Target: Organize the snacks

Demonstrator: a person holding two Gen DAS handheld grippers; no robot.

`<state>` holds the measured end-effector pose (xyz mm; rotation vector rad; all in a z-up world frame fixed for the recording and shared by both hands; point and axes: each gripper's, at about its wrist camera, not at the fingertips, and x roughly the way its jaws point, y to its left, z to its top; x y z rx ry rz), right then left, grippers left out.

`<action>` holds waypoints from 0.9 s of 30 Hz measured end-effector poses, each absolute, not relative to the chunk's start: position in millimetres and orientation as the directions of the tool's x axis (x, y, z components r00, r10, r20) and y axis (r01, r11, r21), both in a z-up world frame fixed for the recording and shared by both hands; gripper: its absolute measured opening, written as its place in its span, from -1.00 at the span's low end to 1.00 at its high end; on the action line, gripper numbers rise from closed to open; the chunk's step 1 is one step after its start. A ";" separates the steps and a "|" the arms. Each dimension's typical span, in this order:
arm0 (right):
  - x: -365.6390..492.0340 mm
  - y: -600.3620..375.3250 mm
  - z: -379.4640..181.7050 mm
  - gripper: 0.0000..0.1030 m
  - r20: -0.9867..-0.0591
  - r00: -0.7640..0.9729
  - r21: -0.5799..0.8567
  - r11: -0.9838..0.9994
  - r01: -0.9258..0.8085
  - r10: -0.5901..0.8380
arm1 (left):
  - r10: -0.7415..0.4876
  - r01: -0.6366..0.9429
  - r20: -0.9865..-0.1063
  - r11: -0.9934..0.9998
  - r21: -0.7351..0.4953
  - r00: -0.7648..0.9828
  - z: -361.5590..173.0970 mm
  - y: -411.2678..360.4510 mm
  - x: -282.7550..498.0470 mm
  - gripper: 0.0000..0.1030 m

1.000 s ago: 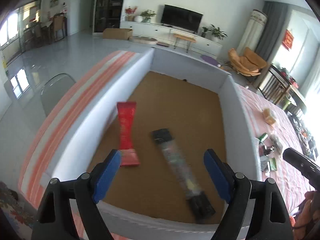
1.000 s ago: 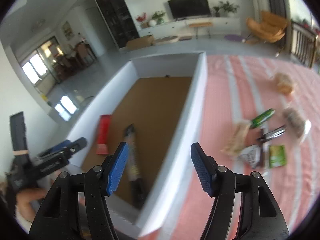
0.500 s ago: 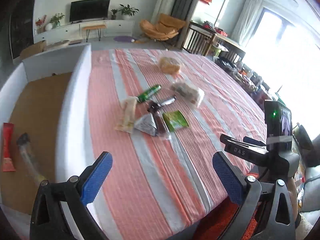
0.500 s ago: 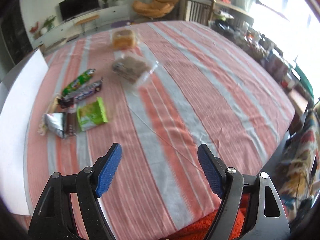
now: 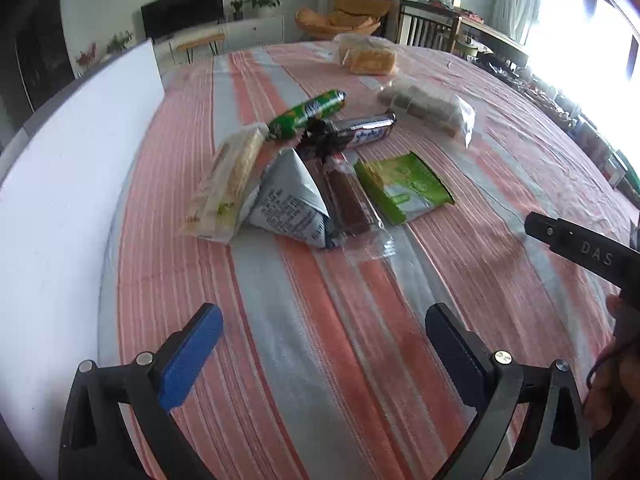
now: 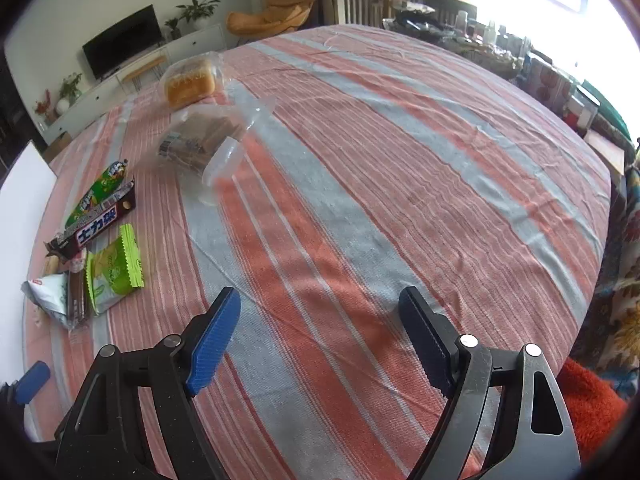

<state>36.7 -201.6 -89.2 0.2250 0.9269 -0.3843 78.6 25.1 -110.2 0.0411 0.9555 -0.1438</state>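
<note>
Left wrist: left gripper (image 5: 322, 354) jaws wide, empty.

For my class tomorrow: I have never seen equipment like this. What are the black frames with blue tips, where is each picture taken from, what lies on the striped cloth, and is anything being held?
No robot is here. A person holds a hand-operated two-finger clamp in each hand, and a wide-angle camera on each clamp looks forward along its fingers. One picture comes from the left gripper, the other from the right gripper. The blue tips are the gripping pads.

On the striped tablecloth lies a cluster of snacks: a green roll, a dark chocolate bar, a pale wafer pack, a grey triangular pack, a brown bar in clear wrap and a green sachet. Farther off lie a clear bag of biscuits and a wrapped cake. A white box wall stands at the left.

Nothing is held: the left gripper is open and the right one's jaws are opening, both empty.
</note>
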 end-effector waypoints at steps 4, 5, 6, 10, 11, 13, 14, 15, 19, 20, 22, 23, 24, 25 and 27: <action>39.3 -193.5 -91.5 0.70 -0.806 0.531 -0.030 0.913 0.406 -0.262 | -0.089 0.133 -0.816 0.991 -0.015 0.572 -111.5 25.3 79.6 0.99; 39.8 -192.6 -91.9 0.73 -0.804 0.534 -0.028 0.914 0.405 -0.261 | -0.088 0.130 -0.813 0.991 -0.015 0.575 -111.9 25.2 79.7 0.99; 40.1 -192.8 -92.3 0.74 -0.802 0.536 -0.026 0.913 0.406 -0.262 | -0.086 0.128 -0.811 0.992 -0.015 0.578 -112.3 24.0 80.9 0.99; 40.0 -192.5 -92.9 0.77 -0.800 0.539 -0.028 0.913 0.407 -0.265 | -0.082 0.123 -0.809 0.992 -0.013 0.582 -111.9 24.6 78.2 1.00; 39.9 -192.4 -93.1 0.77 -0.799 0.540 -0.029 0.913 0.408 -0.266 | -0.082 0.123 -0.808 0.992 -0.013 0.583 -111.7 24.6 77.9 1.00; 39.8 -192.1 -93.5 0.77 -0.797 0.541 -0.031 0.912 0.408 -0.269 | -0.082 0.123 -0.808 0.992 -0.012 0.583 -111.6 24.7 77.5 1.00; 39.9 -192.2 -93.5 0.77 -0.797 0.541 -0.031 0.912 0.409 -0.270 | -0.082 0.123 -0.808 0.992 -0.012 0.583 -111.6 24.6 77.6 1.00; 39.8 -192.0 -93.5 0.77 -0.797 0.541 -0.032 0.912 0.408 -0.270 | -0.083 0.123 -0.808 0.992 -0.012 0.583 -111.6 24.8 77.5 1.00; 39.7 -191.9 -93.9 0.77 -0.796 0.542 -0.033 0.912 0.409 -0.271 | -0.083 0.124 -0.808 0.992 -0.013 0.583 -111.6 24.9 77.7 1.00; 39.7 -191.9 -94.0 0.77 -0.795 0.543 -0.033 0.912 0.409 -0.272 | -0.083 0.124 -0.808 0.992 -0.013 0.583 -111.6 24.9 77.8 1.00; 39.3 -191.5 -94.2 0.78 -0.791 0.546 -0.034 0.911 0.411 -0.276 | -0.084 0.125 -0.808 0.992 -0.014 0.583 -111.8 24.8 78.2 1.00; 39.6 -191.9 -94.2 0.78 -0.791 0.546 -0.032 0.911 0.412 -0.275 | -0.084 0.124 -0.808 0.992 -0.013 0.583 -111.9 24.7 78.1 1.00; 40.5 -192.7 -94.4 0.79 -0.797 0.541 -0.028 0.911 0.411 -0.268 | -0.084 0.125 -0.808 0.992 -0.013 0.583 -111.9 24.6 78.3 1.00; 43.0 -194.0 -93.7 0.80 -0.810 0.526 -0.026 0.913 0.407 -0.258 | -0.084 0.125 -0.808 0.992 -0.014 0.583 -111.0 25.2 77.2 1.00; 51.0 -196.6 -91.1 0.82 -0.860 0.459 -0.022 0.916 0.399 -0.221 | -0.084 0.124 -0.808 0.992 -0.013 0.583 -111.1 25.0 77.5 1.00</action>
